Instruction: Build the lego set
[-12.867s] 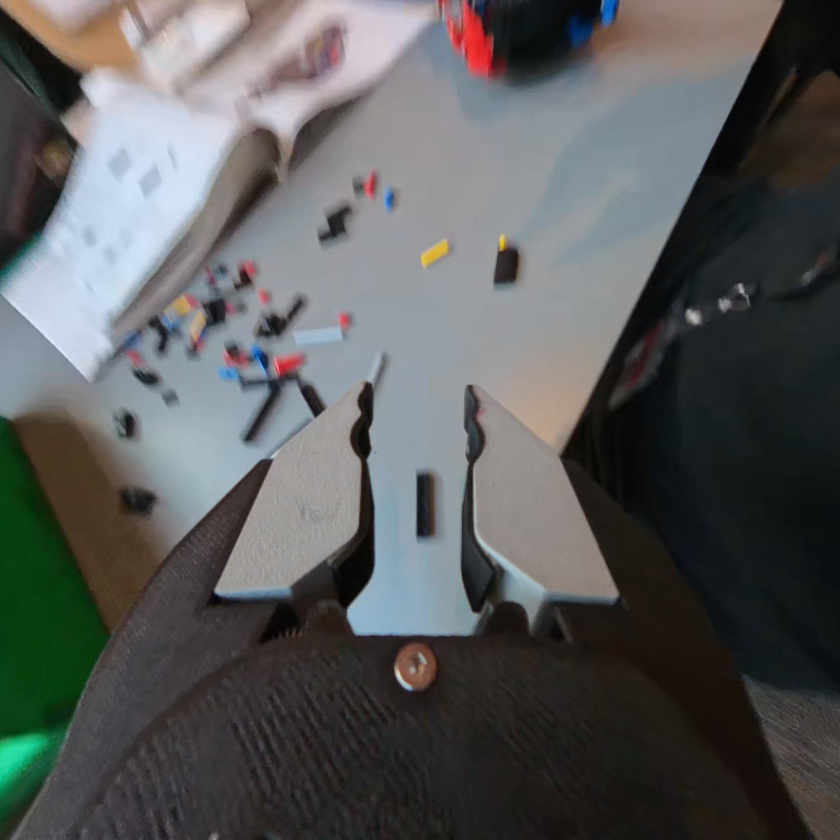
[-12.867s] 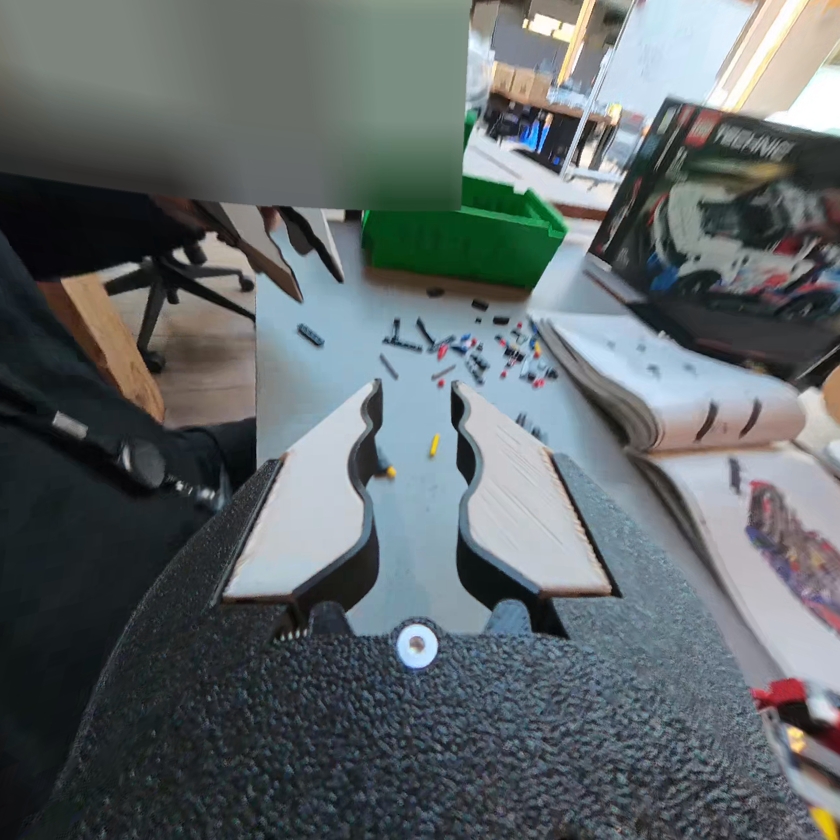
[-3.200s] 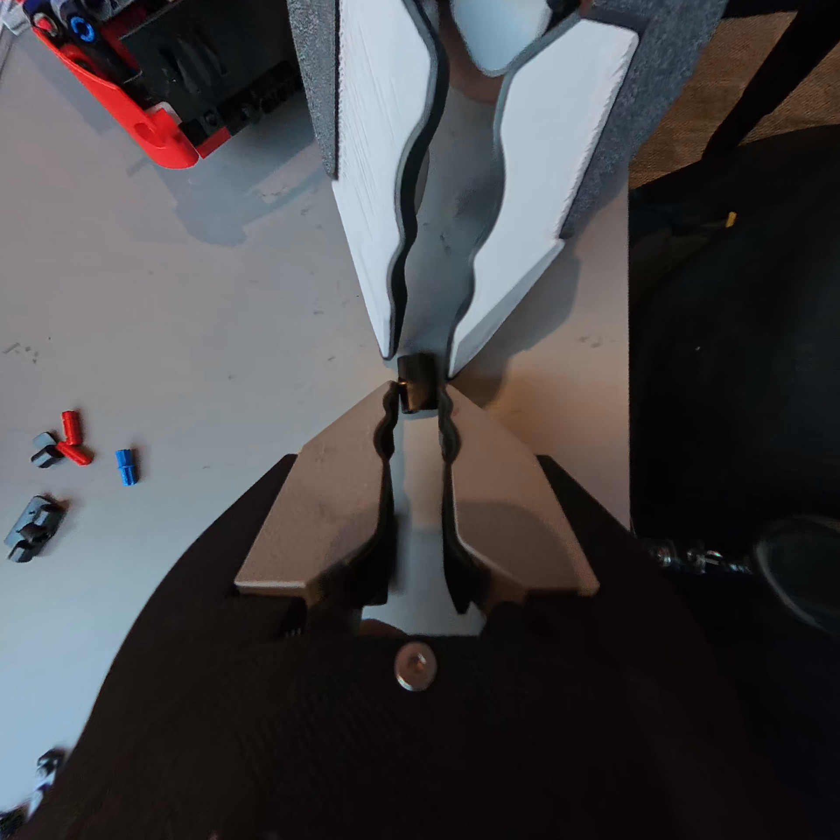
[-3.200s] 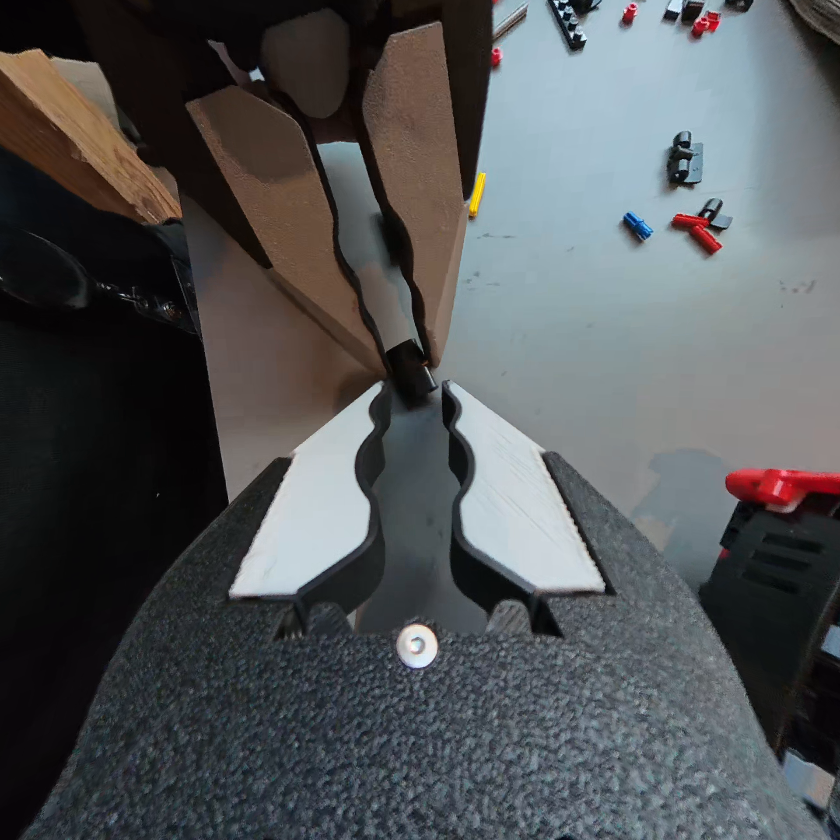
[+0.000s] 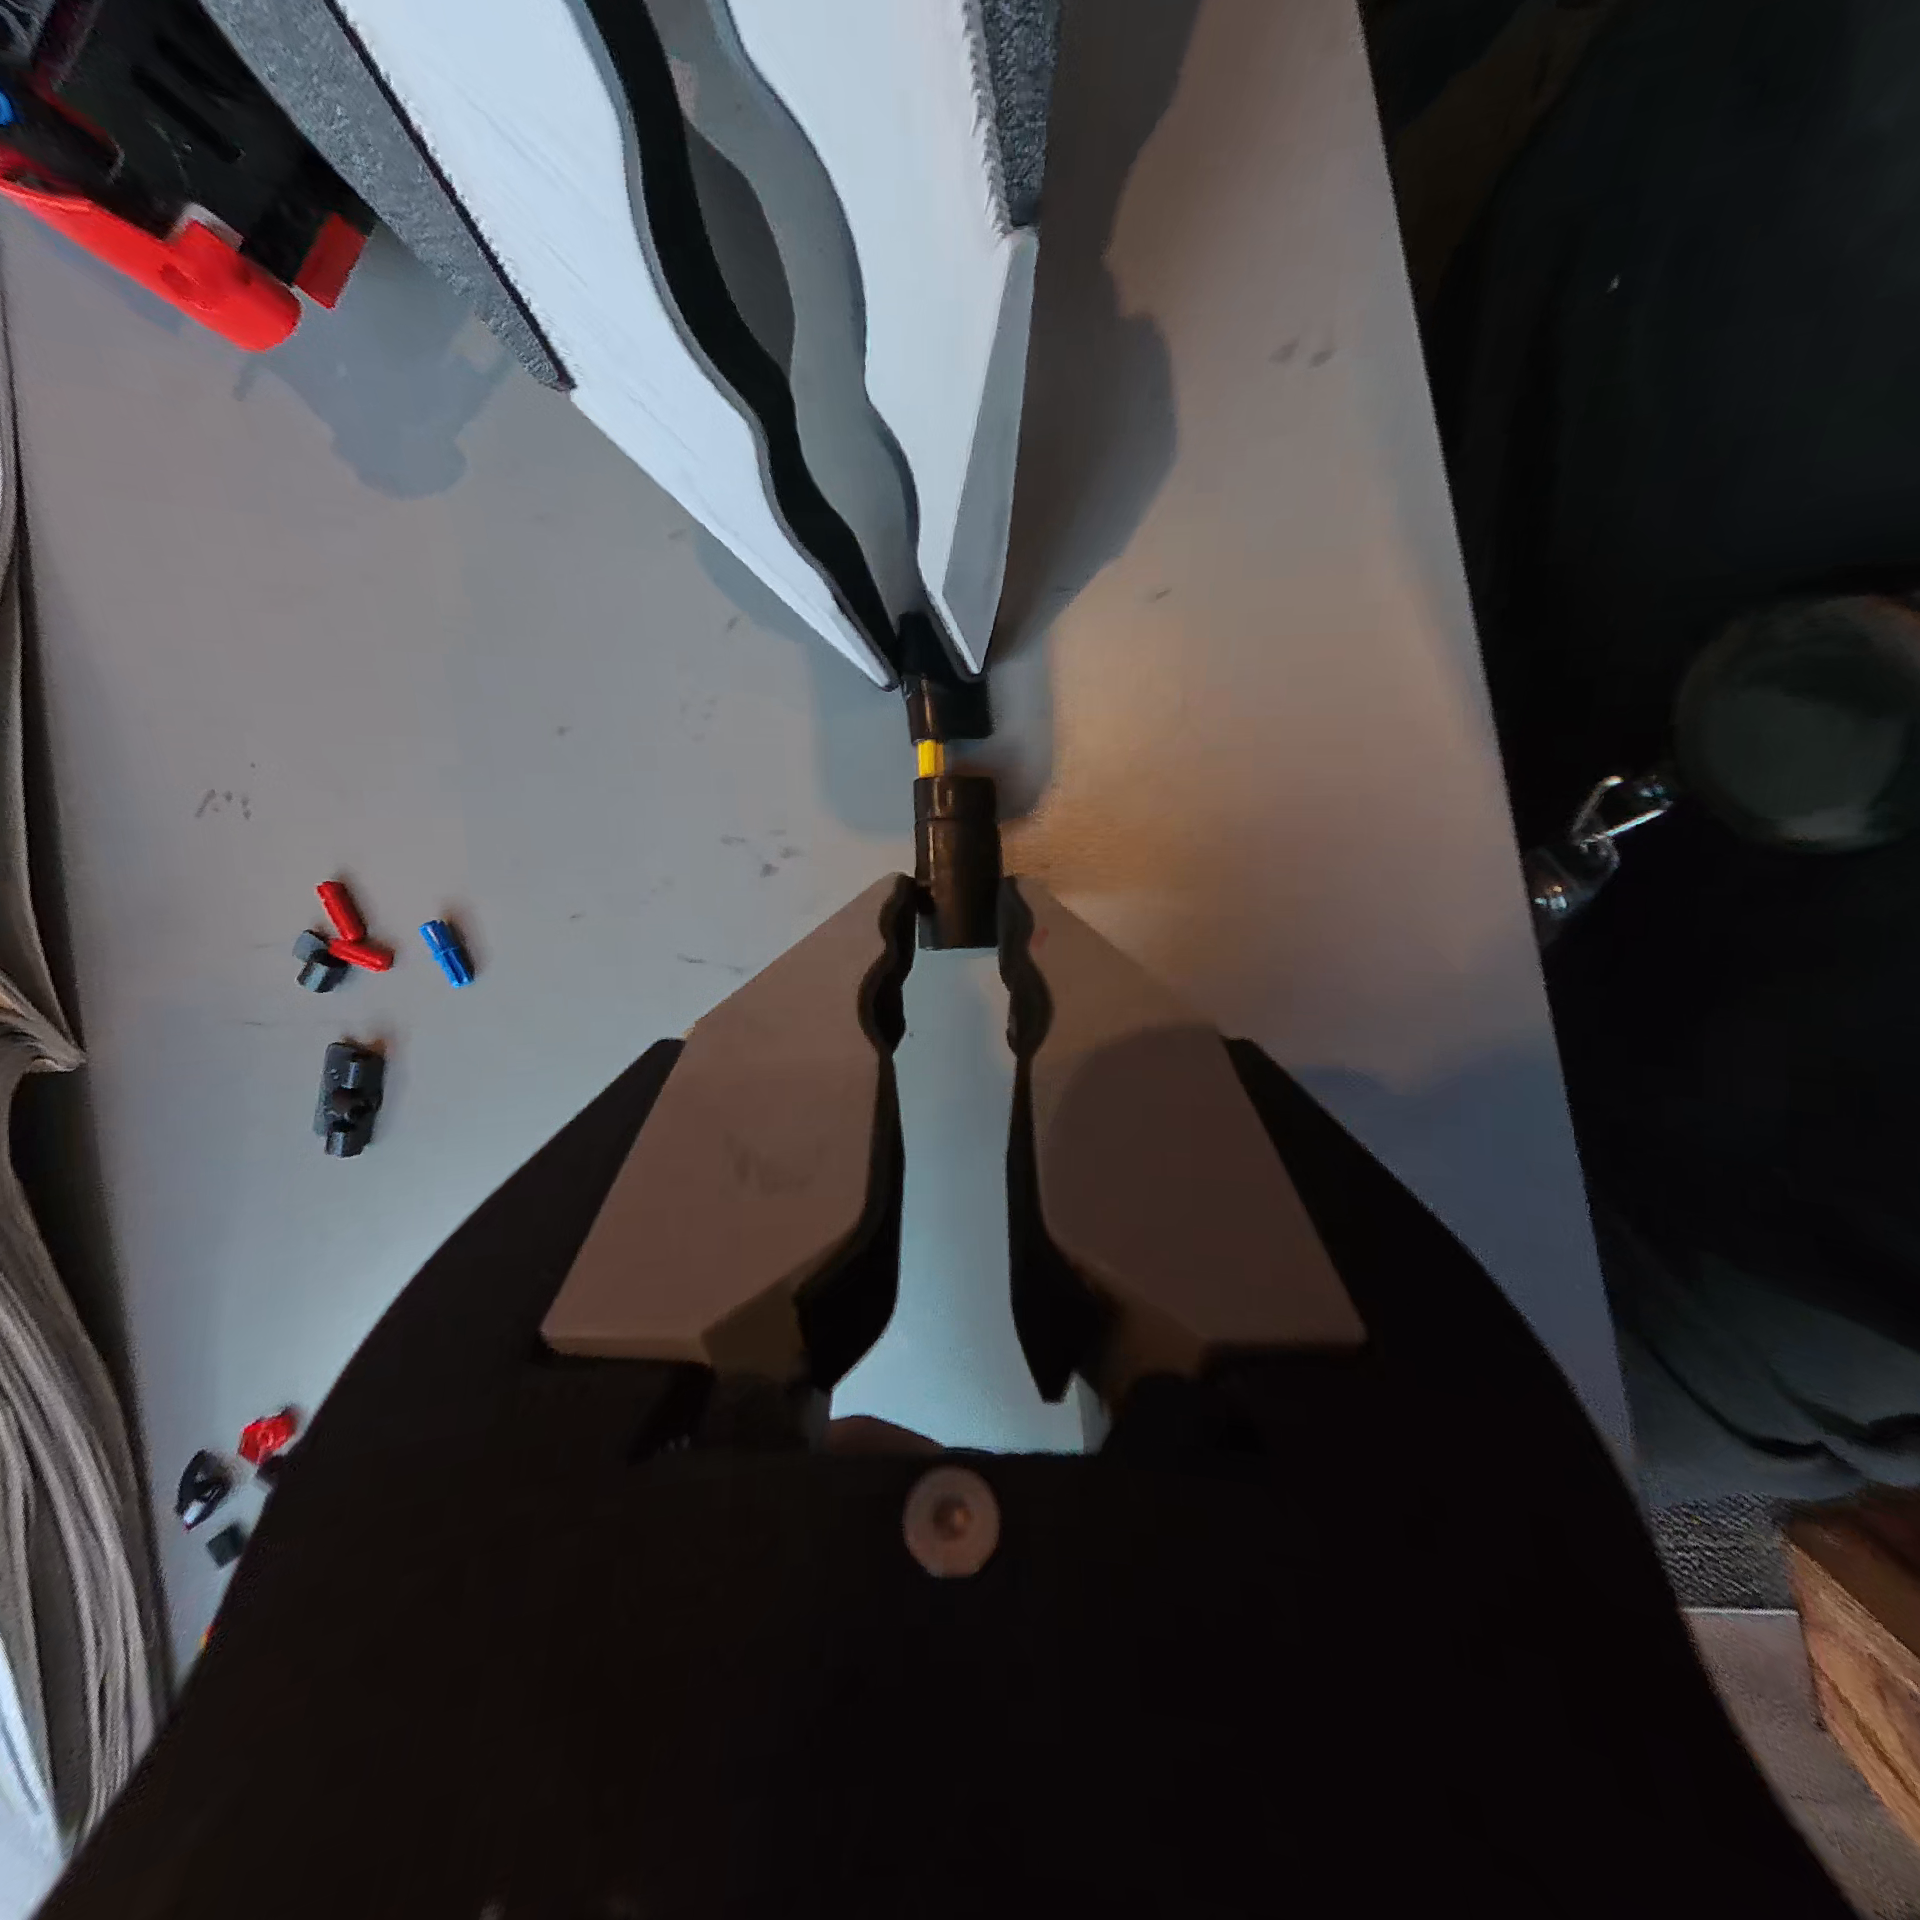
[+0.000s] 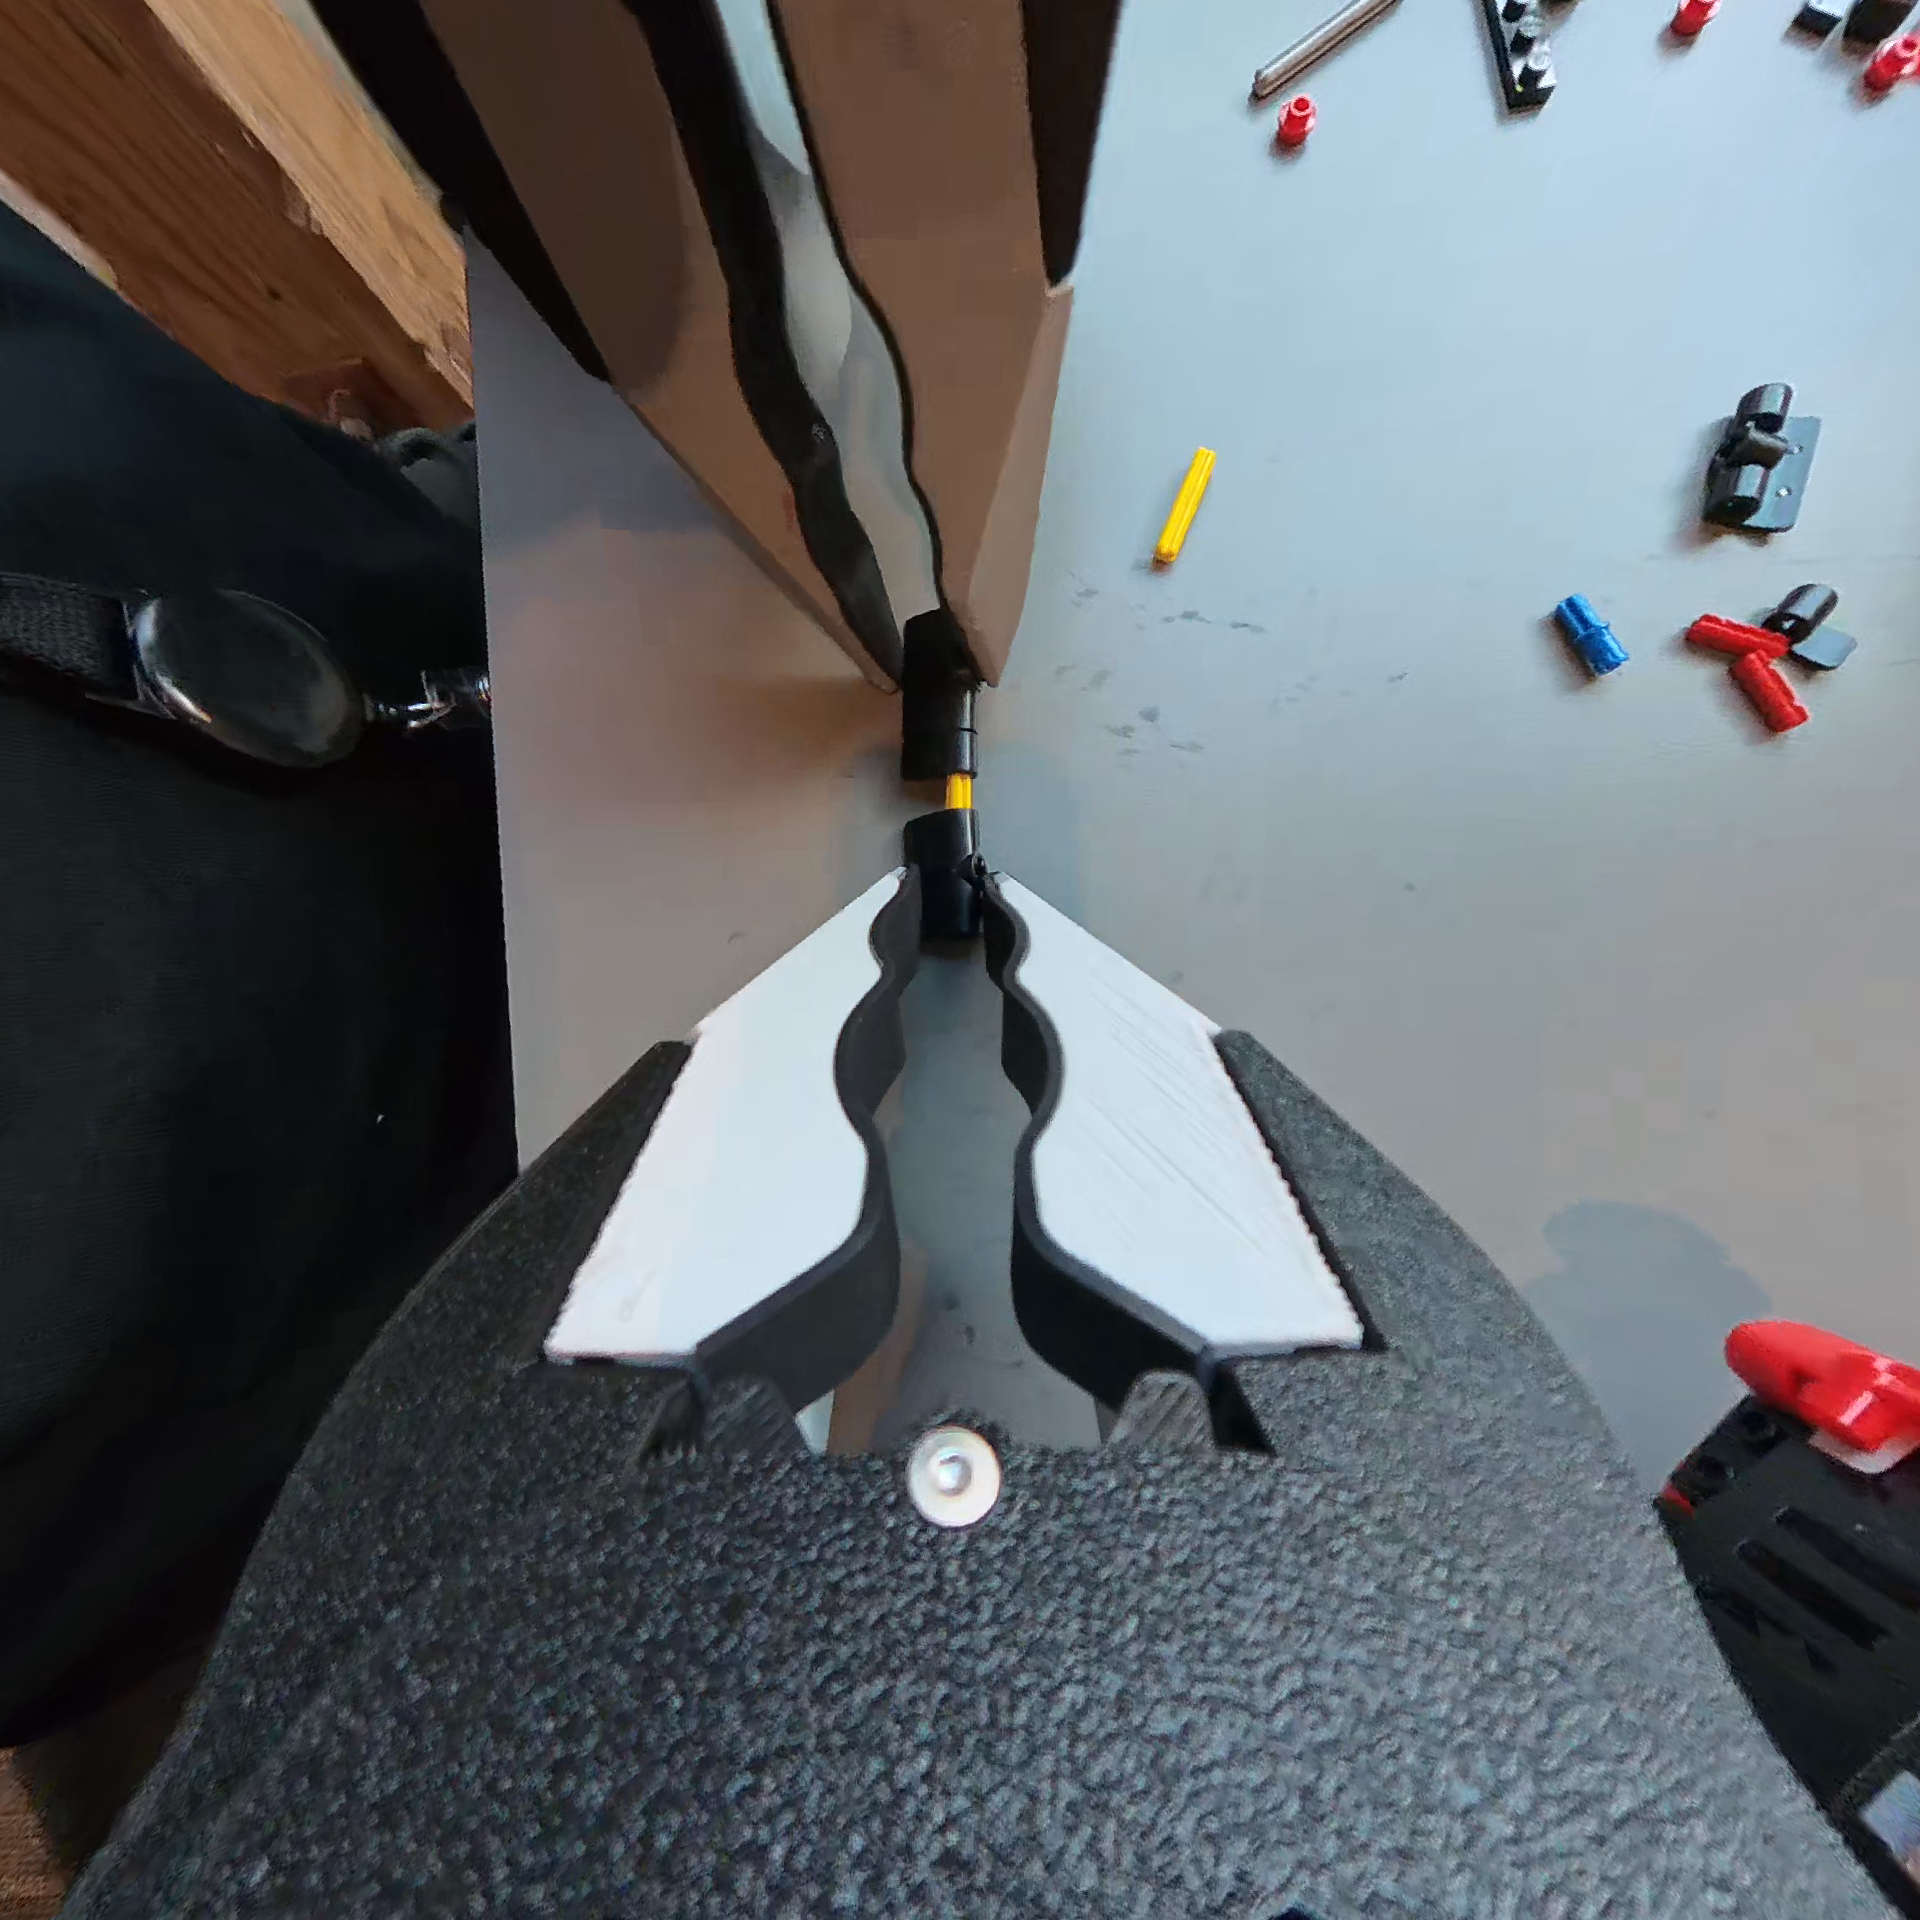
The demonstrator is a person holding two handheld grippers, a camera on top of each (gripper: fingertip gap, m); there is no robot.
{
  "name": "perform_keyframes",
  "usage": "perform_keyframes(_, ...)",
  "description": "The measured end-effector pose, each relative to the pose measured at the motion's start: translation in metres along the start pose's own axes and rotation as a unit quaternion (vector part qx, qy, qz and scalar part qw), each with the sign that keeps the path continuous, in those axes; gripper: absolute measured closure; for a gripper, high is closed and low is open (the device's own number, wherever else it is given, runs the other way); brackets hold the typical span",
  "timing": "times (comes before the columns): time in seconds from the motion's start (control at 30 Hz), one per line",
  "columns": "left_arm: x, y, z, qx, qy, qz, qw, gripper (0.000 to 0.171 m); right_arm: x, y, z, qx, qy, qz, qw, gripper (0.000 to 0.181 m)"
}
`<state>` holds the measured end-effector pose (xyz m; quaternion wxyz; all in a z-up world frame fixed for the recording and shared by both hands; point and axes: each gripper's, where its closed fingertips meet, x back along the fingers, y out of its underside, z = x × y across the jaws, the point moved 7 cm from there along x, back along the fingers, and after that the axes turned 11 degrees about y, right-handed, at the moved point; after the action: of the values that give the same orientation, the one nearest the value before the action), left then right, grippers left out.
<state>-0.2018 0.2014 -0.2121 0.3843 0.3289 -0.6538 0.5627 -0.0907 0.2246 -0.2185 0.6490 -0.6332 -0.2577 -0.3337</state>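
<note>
Facing each other tip to tip above the grey worktop (image 5: pixel 520 665), the two tongs each pinch one small black connector, and a short yellow axle (image 5: pixel 930 755) bridges the gap between the two pieces. The left tongs (image 5: pixel 956 914) are closed on the near sleeve (image 5: pixel 954 862) in the left wrist view; the right tongs (image 6: pixel 940 899) are closed on the other sleeve (image 6: pixel 943 868), which the right wrist view shows at its own tips. Each pair grips only the tail end of its sleeve, which leaves the mating end free so the axle can slide in. Holding the parts in line, end to end, reads as a push fit: a bit of yellow shows between the black ends, so I judge the join is not yet fully seated. Working clear of the surface lets both tongs press along one axis.

The rest of the set lies well apart: a spare yellow axle (image 6: pixel 1184 506), a blue pin (image 6: pixel 1590 634), red pins (image 6: pixel 1751 665) and a black bracket (image 6: pixel 1759 473) are scattered on the worktop, and the red-and-black partly built model (image 5: pixel 156 208) sits off near one edge. A slip is the likely risk, since the grip area is tiny and the sleeves are round.
</note>
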Motion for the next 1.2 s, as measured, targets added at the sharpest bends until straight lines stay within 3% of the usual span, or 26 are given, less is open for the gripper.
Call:
perform_keyframes(0.13, -0.001, 0.000, -0.003, 0.076, 0.016, 0.023, 0.997, 0.159, 0.000, 0.002, 0.002, -0.031, -0.006, 0.008, 0.999, 0.170)
perform_keyframes(0.23, -0.002, 0.001, -0.003, 0.083, 0.020, 0.034, 0.996, 0.159, 0.000, 0.002, 0.001, -0.021, 0.003, 0.016, 1.000, 0.170)
perform_keyframes(0.43, -0.002, -0.006, -0.001, -0.014, 0.009, -0.014, 1.000, 0.159, 0.002, 0.004, -0.002, 0.033, 0.007, 0.022, 0.999, 0.170)
perform_keyframes(0.57, -0.002, -0.003, -0.005, -0.034, 0.030, 0.007, 0.999, 0.159, 0.002, 0.007, -0.003, 0.043, 0.012, 0.039, 0.998, 0.170)
perform_keyframes(0.7, -0.003, -0.002, -0.003, -0.020, 0.020, 0.023, 0.999, 0.159, 0.003, 0.011, 0.001, -0.026, -0.004, 0.052, 0.998, 0.170)
perform_keyframes(0.97, -0.004, -0.004, -0.004, 0.009, 0.021, 0.021, 1.000, 0.160, 0.003, 0.011, -0.001, 0.008, 0.010, 0.057, 0.998, 0.170)
perform_keyframes(1.2, -0.005, -0.002, -0.007, -0.052, 0.042, 0.038, 0.997, 0.160, 0.004, 0.012, -0.004, 0.056, 0.012, 0.068, 0.996, 0.170)
